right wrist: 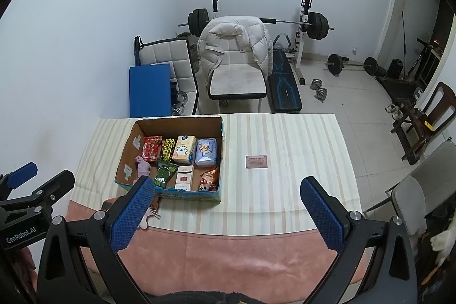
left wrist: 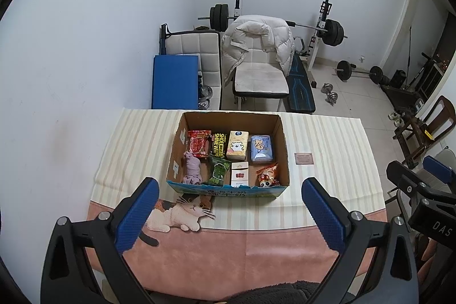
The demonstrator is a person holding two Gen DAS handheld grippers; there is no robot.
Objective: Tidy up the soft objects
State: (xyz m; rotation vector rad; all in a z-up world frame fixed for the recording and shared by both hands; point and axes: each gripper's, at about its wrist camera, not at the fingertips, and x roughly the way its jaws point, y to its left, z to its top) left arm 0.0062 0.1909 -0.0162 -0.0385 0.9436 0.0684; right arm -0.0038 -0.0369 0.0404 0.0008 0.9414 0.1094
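Jaws spread wide on left hand-held gripper and right hand-held gripper, both empty. Ahead on table: cardboard box packed with soft packets. Risk: crushing packets through excess squeeze.

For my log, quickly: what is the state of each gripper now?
Left gripper: open, holding nothing.
Right gripper: open, holding nothing.

Both wrist views above box
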